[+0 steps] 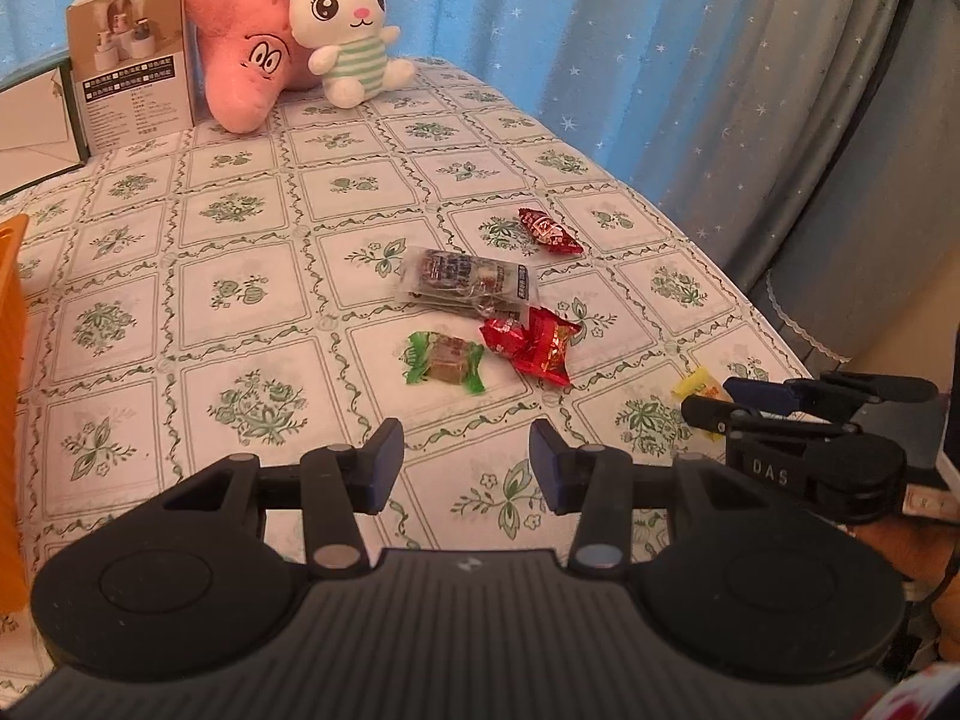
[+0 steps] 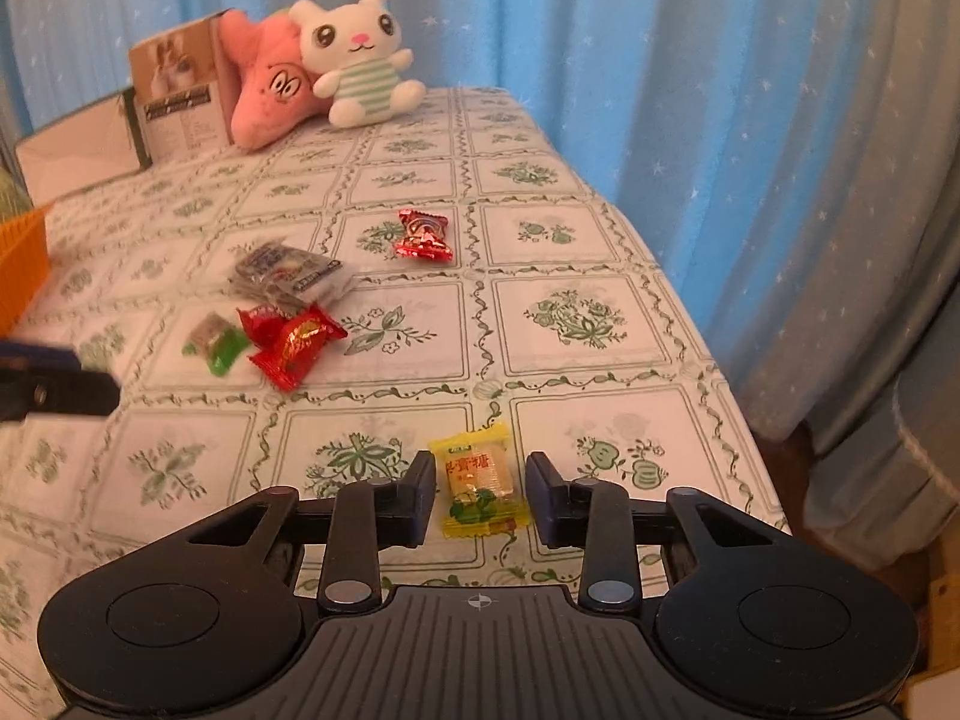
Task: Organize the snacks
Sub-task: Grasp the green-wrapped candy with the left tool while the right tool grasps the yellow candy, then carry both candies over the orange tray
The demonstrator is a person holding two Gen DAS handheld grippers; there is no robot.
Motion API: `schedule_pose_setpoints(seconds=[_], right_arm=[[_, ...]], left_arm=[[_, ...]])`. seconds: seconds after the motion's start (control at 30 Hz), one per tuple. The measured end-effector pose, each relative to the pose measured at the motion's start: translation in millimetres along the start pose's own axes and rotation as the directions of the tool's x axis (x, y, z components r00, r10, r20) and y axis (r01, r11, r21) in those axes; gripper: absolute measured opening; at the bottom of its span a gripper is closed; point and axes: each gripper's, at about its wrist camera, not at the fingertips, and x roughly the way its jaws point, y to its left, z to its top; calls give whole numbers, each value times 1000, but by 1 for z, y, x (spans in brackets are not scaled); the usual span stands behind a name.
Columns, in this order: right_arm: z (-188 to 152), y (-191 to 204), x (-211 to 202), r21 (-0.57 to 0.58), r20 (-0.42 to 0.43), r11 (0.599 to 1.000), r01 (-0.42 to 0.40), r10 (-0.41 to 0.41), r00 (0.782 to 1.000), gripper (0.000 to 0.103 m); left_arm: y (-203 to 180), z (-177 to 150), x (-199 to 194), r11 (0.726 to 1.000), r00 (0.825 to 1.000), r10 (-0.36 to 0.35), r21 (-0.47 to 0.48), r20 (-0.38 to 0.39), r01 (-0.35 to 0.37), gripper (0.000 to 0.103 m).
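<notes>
Left wrist view: my left gripper [image 1: 467, 463] sits at lower centre, jaws apart with nothing between them. Just above it lie a green-wrapped candy [image 1: 444, 362], two red packets [image 1: 531, 344], a clear packet [image 1: 465, 279] and another red candy [image 1: 549, 231] on the floral tablecloth [image 1: 240, 300]. The orange basket [image 1: 12, 408] hugs the left edge (only a sliver).

Right wrist view: my right gripper [image 2: 480, 495] straddles the yellow candy [image 2: 481, 487] at lower centre, a gap showing on both sides, so nothing is grasped. Plush toys [image 2: 354, 54] sit upper left.
</notes>
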Motion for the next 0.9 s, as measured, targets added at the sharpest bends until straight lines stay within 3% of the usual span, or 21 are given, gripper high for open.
schedule_pose_setpoints(seconds=[0.1,0.23,0.53,0.9], right_arm=[[1,1,0,12,4,1000,-8,8,1000,22],[4,-1,-2,59,36,998,-33,31,999,22],[7,-2,-1,99,45,994,-50,46,998,22],[6,-3,2,125,37,990,-57,53,998,22]], left_arm=[[1,2,10,1000,1000,7,11,0,-7,42],[1,7,26,998,999,35,52,8,-35,42],[0,18,60,996,999,27,82,33,-30,41],[-9,11,68,986,997,60,149,53,-68,24]])
